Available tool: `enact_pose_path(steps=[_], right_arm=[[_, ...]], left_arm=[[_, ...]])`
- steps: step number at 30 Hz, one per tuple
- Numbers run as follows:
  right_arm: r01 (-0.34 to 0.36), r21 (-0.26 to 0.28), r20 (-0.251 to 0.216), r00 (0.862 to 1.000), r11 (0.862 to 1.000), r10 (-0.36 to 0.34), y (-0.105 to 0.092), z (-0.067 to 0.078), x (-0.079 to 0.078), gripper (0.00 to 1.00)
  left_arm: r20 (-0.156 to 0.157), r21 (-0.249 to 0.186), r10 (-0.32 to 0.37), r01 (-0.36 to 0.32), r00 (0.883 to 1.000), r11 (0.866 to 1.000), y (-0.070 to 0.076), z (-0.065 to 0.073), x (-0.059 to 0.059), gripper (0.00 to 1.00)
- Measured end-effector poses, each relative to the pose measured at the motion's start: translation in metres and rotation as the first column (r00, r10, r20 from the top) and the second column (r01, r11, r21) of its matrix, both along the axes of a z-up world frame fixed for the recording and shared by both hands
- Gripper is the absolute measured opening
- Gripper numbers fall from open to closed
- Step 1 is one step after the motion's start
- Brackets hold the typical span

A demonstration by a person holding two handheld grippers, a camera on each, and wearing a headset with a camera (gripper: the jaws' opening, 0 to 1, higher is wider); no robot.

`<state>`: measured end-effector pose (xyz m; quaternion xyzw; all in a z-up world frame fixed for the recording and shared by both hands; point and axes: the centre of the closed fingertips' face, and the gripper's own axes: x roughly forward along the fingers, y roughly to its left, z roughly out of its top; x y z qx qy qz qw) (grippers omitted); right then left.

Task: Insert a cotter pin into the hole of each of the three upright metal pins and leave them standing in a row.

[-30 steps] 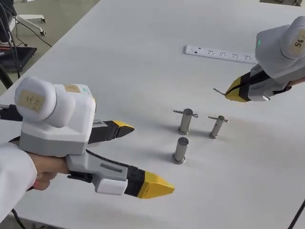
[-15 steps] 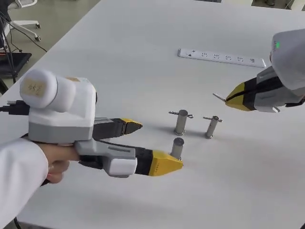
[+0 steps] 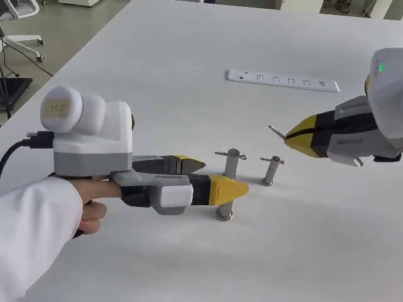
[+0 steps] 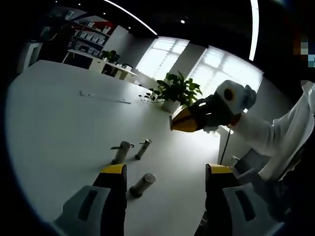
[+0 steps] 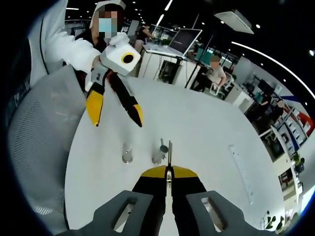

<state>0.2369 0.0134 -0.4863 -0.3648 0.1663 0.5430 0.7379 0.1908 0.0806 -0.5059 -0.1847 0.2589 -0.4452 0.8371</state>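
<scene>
**Tabletop** [image 3: 157, 75]: a white surface. In the head view, 3 metal pins stand upright on it.

**Pins:** The first metal pin [image 3: 232, 165] and the second metal pin [image 3: 270, 172] stand side by side with a gap between them. Fitted cotter pins [image 3: 221, 153] cross each of them near the top. The third metal pin [image 3: 224, 212] stands nearer the camera, just in front of the first, so the 3 form a triangle rather than a row. A jaw hides its upper part in the head view. The left gripper view shows it as a plain cylinder.

**Left hand-held gripper** [image 3: 225, 176]: the jaws are spread wide and grip nothing. In its own view the third metal pin sits between the 2 jaws, close to the left-hand one. Whether they touch cannot be told. A hand [image 3: 88, 214] in a white sleeve grips the handle.

**Right hand-held gripper** [image 3: 288, 138]: the jaws are pressed together on the held cotter pin [image 3: 275, 131], which projects from the yellow tips. The gripper hangs above the tabletop, up and to the right of the second metal pin and clear of all 3. In its own view, 2 metal pins appear just beside the cotter pin's shaft.

**Power strip** [image 3: 282, 80]: lies flat farther back, well apart from the pins.
</scene>
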Motion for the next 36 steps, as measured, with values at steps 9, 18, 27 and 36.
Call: enact_pose_path(steps=[9, 18, 27, 36], right_arm=[[-0.069, -0.014, 0.021, 0.997, 0.998, 0.070, 0.009, -0.008, -0.019, 0.00], [-0.100, -0.022, 0.024, 0.995, 0.995, 0.100, 0.015, -0.031, -0.030, 0.00], [-0.125, -0.042, 0.071, 0.989, 0.991, 0.128, 0.021, -0.032, -0.035, 0.00], [-0.151, -0.064, 0.095, 0.983, 0.986, 0.157, 0.025, -0.032, -0.042, 0.00]], left_arm=[[-0.011, 0.015, 0.001, -0.001, 1.000, 1.000, -0.009, 0.001, 0.006, 0.47], [-0.064, 0.009, 0.000, 0.001, 0.998, 1.000, -0.017, 0.001, 0.009, 0.32], [-0.092, -0.014, -0.017, 0.015, 0.996, 1.000, -0.030, 0.000, 0.009, 0.25], [-0.123, -0.022, -0.014, 0.012, 0.992, 1.000, -0.035, -0.003, 0.012, 0.14]])
